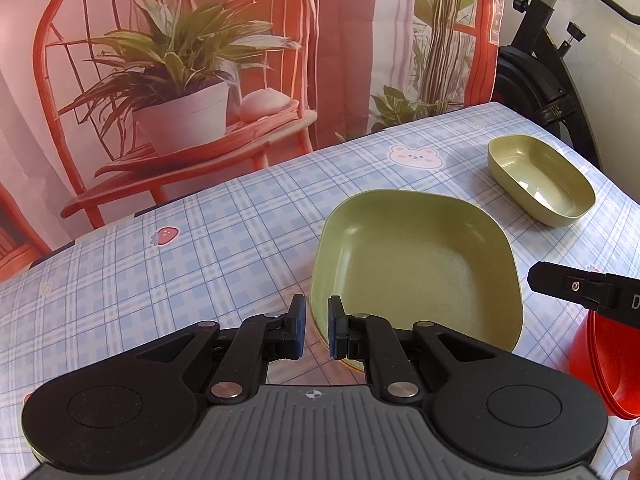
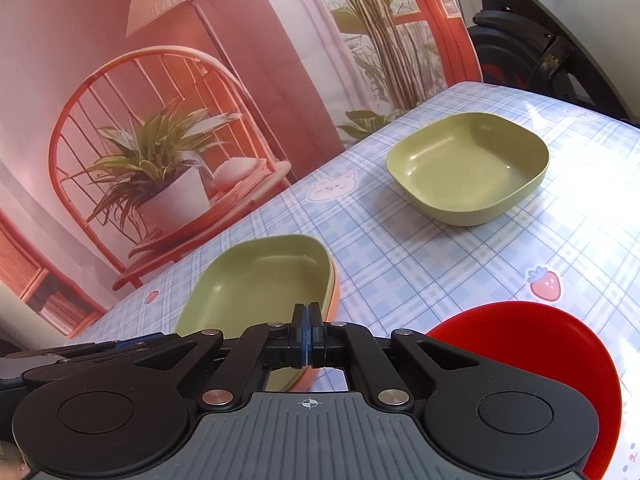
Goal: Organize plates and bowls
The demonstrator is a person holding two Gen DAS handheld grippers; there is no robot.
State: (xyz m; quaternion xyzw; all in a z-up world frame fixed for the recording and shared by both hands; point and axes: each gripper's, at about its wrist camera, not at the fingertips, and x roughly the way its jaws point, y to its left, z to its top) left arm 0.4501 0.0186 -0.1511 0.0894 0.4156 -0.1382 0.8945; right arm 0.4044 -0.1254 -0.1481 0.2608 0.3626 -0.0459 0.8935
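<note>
Claws are working low over our desk point(image 1: 240, 216): our left claw point(image 1: 317, 326) is pinching the near rim of the green plate point(image 1: 416, 264). Our right claw point(image 2: 307, 334) is sitting fully closed on nothing, between that plate and a red plate point(image 2: 532, 344), while the green bowl point(image 2: 468, 168) is resting well apart.

Two green bowls point(image 2: 468, 168) point(image 2: 256, 280), the nearer with an orange one beneath; a red dish point(image 2: 560, 360); blue-and-white plaid cloth point(image 2: 400, 256) with strawberry and bear prints.
</note>
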